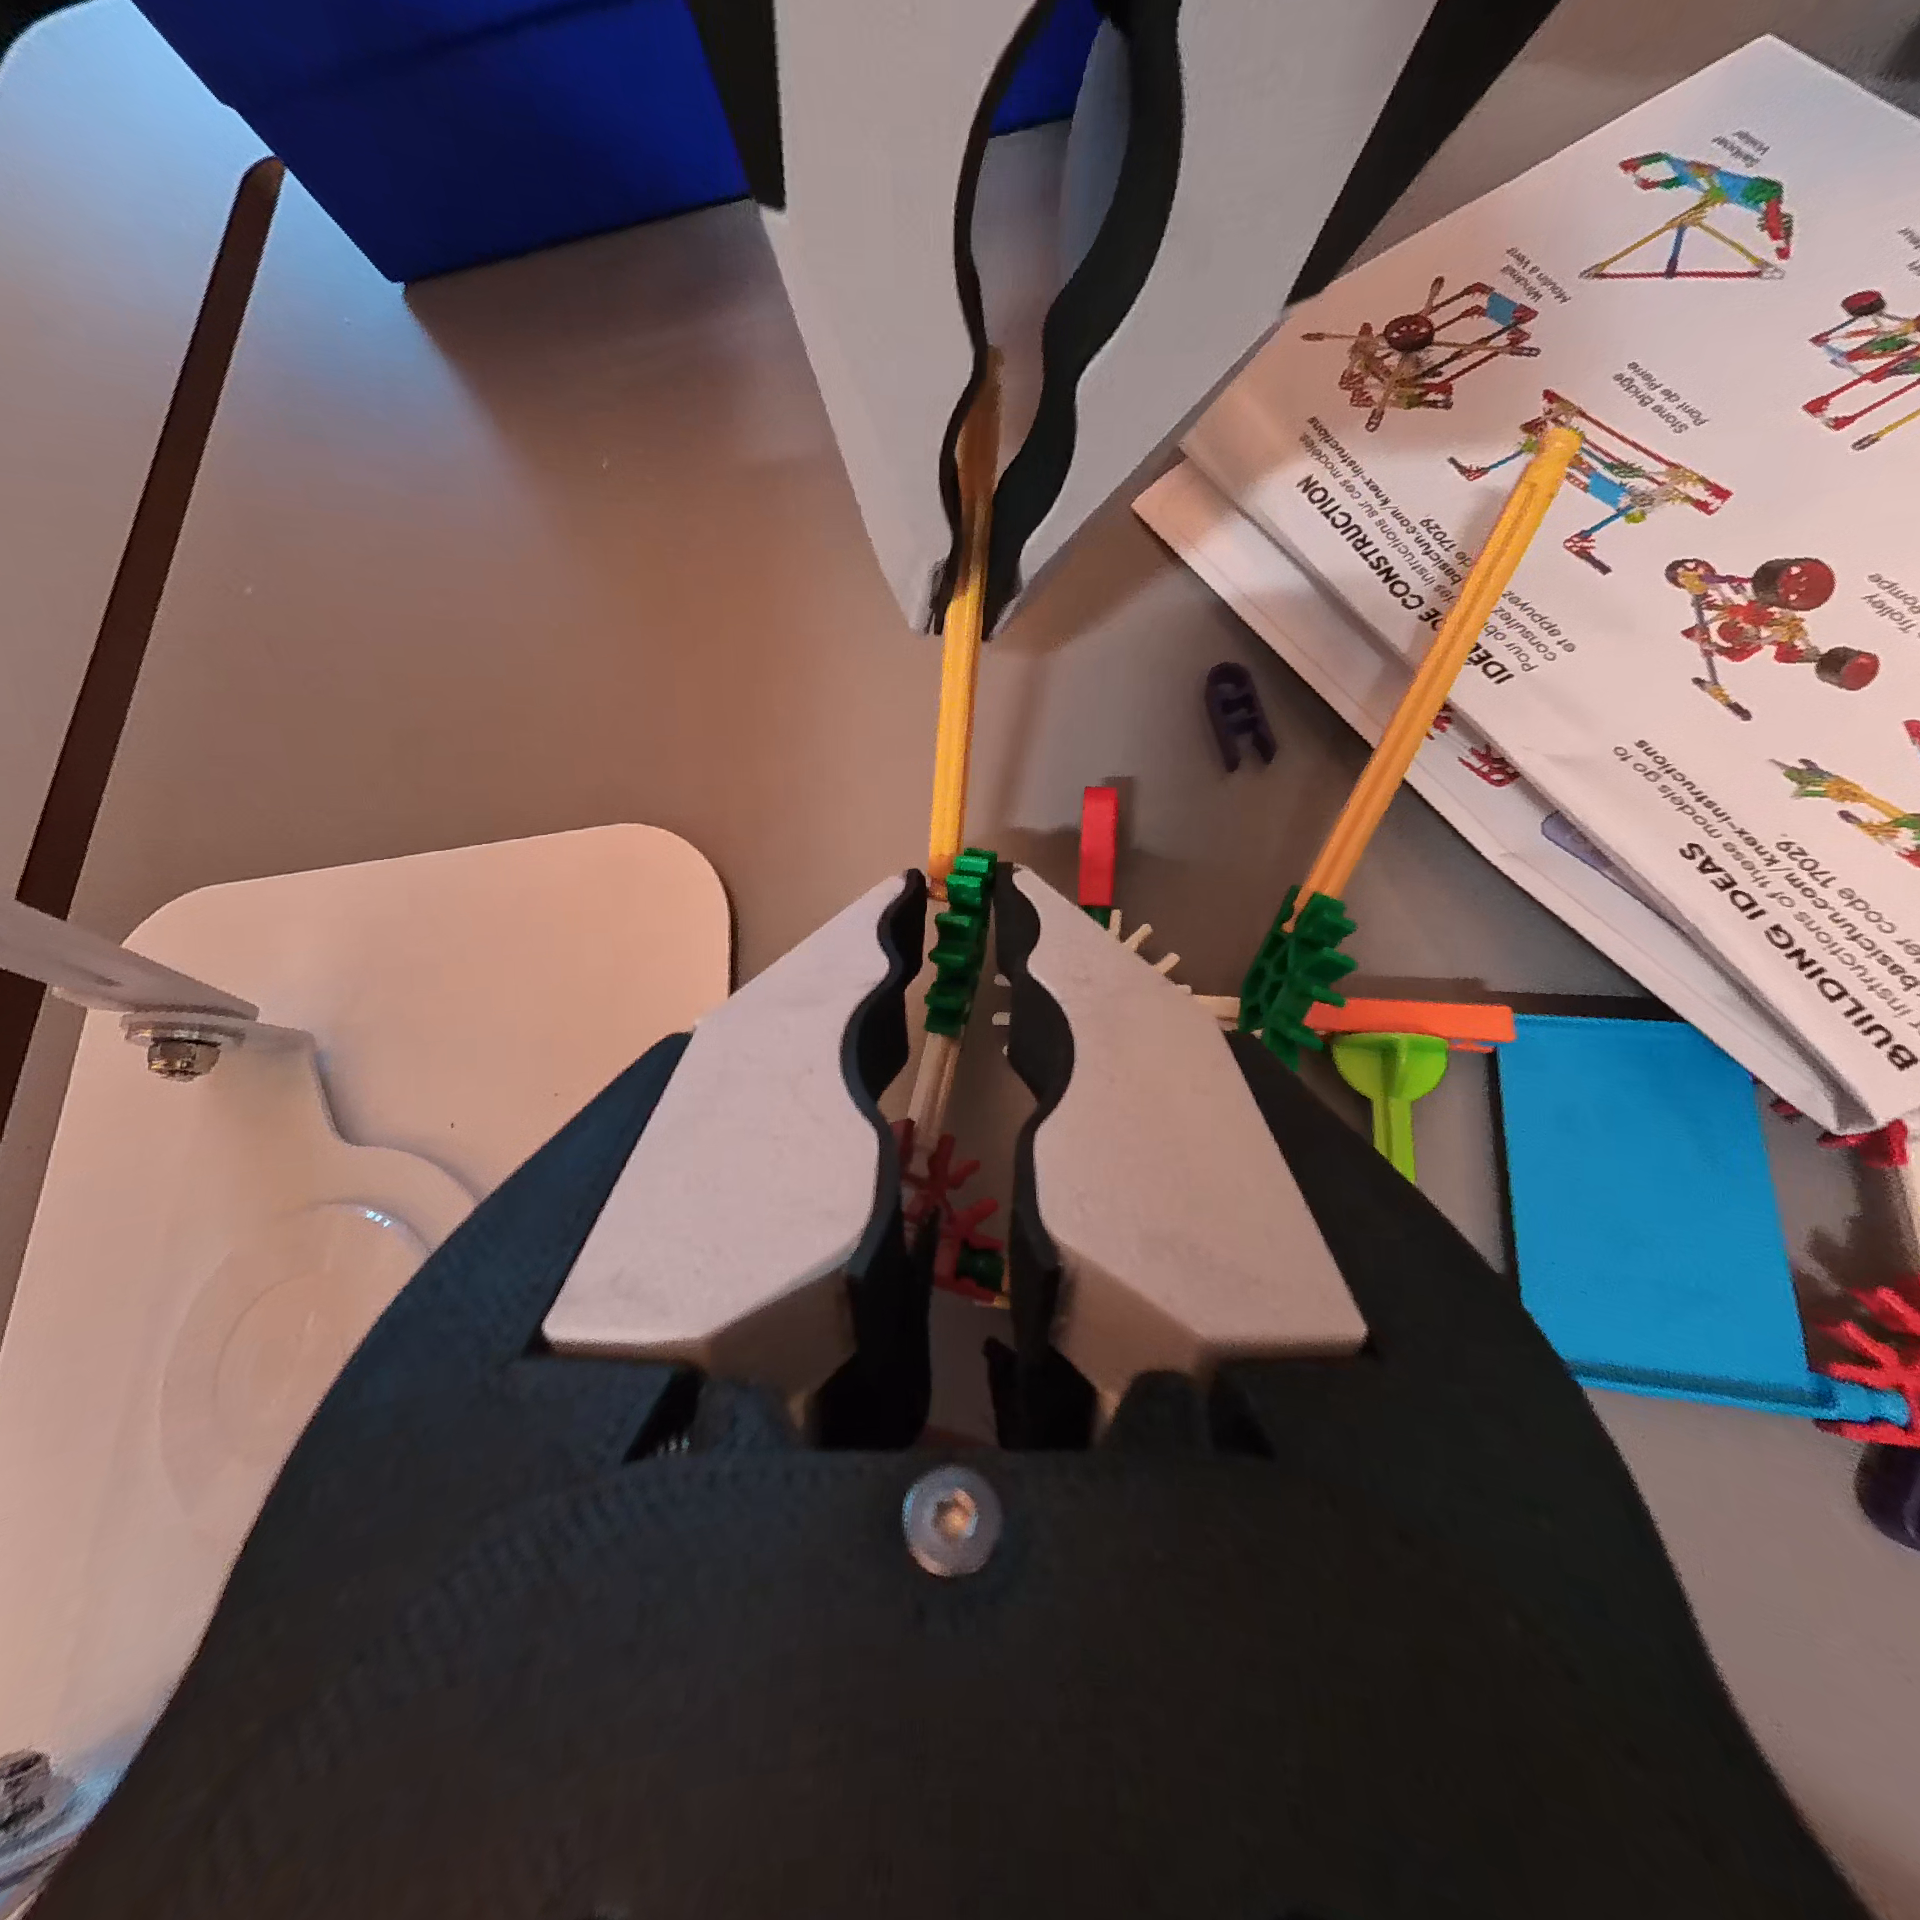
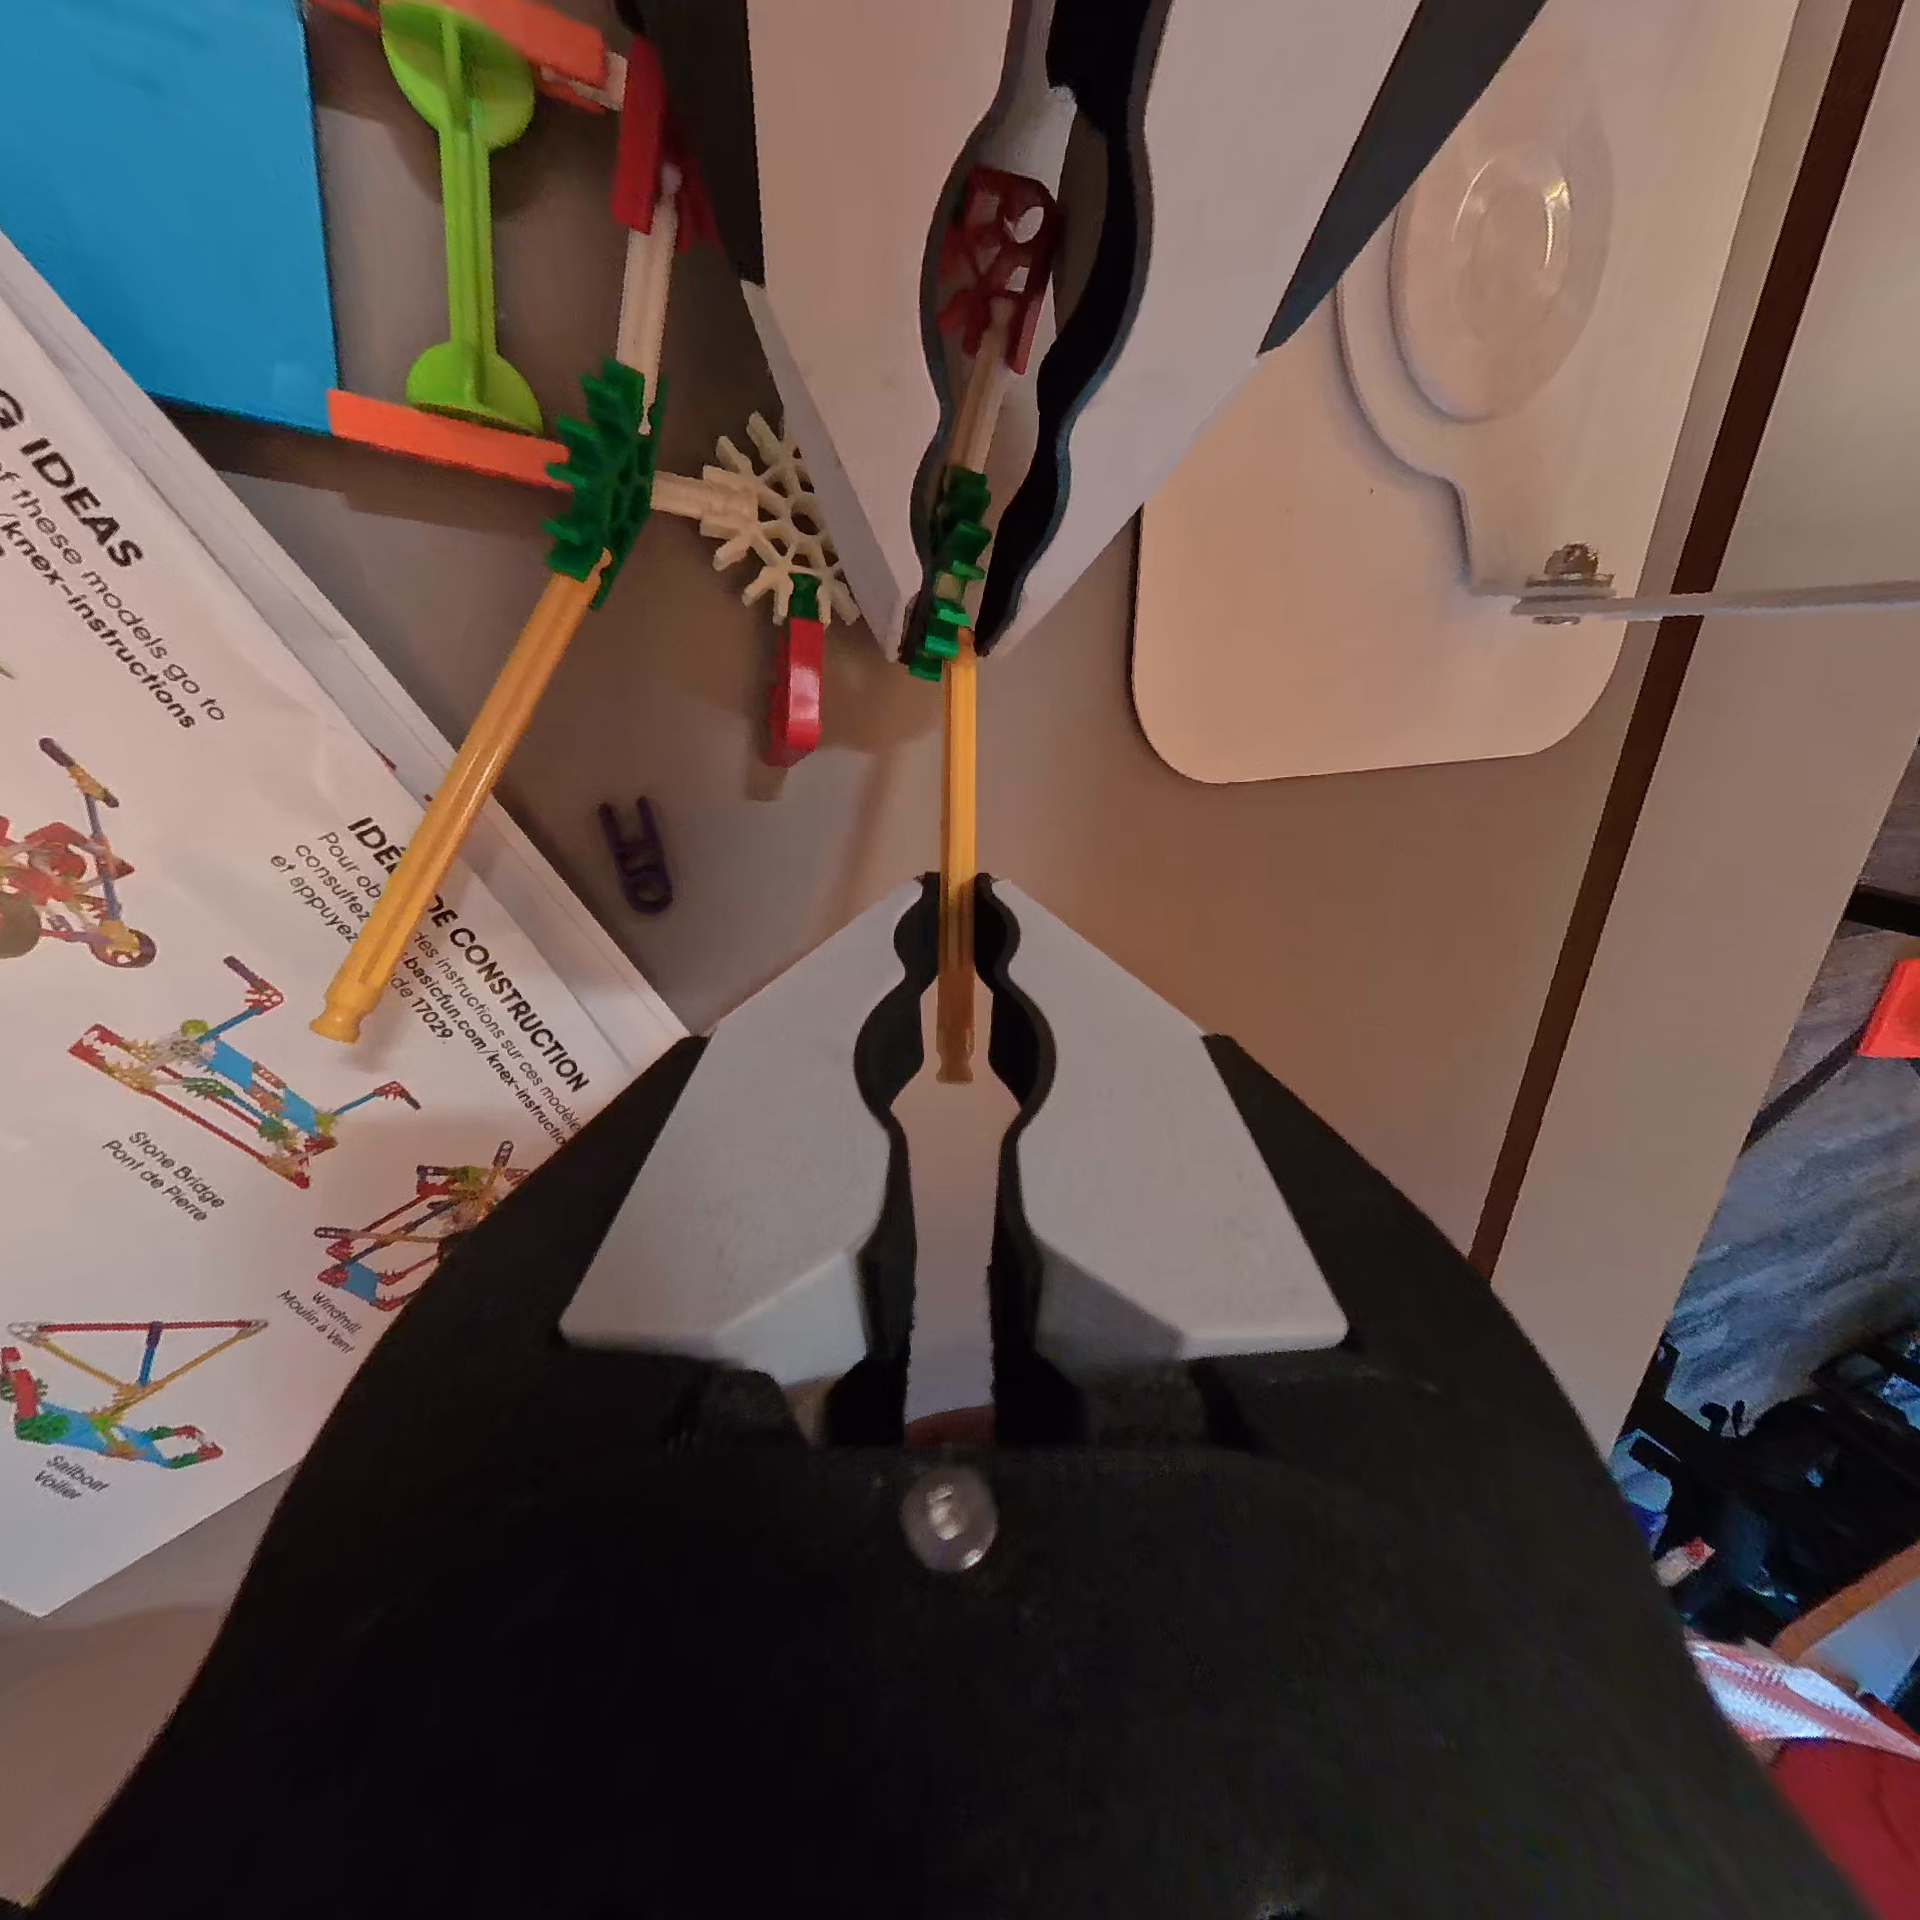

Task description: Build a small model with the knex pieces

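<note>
My left gripper (image 1: 964, 883) is shut on a green toothed connector (image 1: 961, 940) that carries a white rod and a red connector (image 2: 995, 265) behind it. A yellow rod (image 1: 958, 717) runs from that green connector straight to my right gripper (image 2: 958, 885), which is shut on the rod's far end (image 2: 956, 977). The two grippers face each other tip to tip above the tan table. The left gripper also shows in the right wrist view (image 2: 940, 634), the right one in the left wrist view (image 1: 964, 618).
Beside them lies a toy assembly: a second green connector (image 1: 1299, 971) with a yellow rod (image 1: 1434, 665), a white snowflake connector (image 2: 774, 520), red clip (image 2: 798, 691), orange bars, lime piece (image 1: 1387, 1081), blue panel (image 1: 1642, 1184). A purple clip (image 1: 1236, 717), an instruction booklet (image 1: 1662, 468), a white suction mount plate (image 1: 416, 987). Tip to tip, the grippers are about 5 cm apart. The purple clip (image 1: 1236, 717) is about 7 cm from both grippers' fingertips. The right camera catches it too, in the right wrist view (image 2: 647, 853).
</note>
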The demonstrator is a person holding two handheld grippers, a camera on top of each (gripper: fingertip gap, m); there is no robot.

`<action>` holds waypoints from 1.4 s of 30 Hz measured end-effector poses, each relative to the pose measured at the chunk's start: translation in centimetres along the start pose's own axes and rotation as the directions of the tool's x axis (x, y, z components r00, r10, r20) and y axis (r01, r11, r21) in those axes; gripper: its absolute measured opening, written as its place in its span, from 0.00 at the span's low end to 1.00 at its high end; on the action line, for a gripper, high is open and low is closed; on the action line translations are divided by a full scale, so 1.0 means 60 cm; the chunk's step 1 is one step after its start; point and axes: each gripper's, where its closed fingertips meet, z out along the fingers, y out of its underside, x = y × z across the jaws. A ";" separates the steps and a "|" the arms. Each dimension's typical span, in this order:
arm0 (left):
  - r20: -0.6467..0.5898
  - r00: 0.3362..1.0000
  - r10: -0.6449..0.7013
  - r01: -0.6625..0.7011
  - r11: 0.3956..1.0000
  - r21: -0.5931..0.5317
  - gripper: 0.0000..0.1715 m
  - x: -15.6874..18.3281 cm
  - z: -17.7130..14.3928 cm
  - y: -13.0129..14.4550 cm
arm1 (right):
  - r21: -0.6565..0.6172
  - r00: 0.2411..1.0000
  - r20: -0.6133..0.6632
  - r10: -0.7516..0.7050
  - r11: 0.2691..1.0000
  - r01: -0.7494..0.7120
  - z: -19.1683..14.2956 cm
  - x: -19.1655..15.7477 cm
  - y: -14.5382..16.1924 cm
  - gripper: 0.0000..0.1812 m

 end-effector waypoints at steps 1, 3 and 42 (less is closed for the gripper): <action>-0.004 1.000 0.000 0.000 1.000 -0.002 0.06 0.001 0.000 0.000 | 0.010 1.000 0.003 0.000 1.000 0.000 -0.001 -0.001 -0.002 0.02; -0.002 1.000 0.000 0.000 1.000 -0.002 0.06 0.001 0.000 0.000 | 0.018 1.000 0.004 0.004 1.000 -0.004 -0.002 0.000 -0.003 0.02; -0.028 1.000 -0.006 0.006 1.000 0.014 0.06 0.010 0.002 -0.005 | 0.044 0.998 0.058 0.028 0.999 -0.031 -0.003 -0.009 0.006 0.02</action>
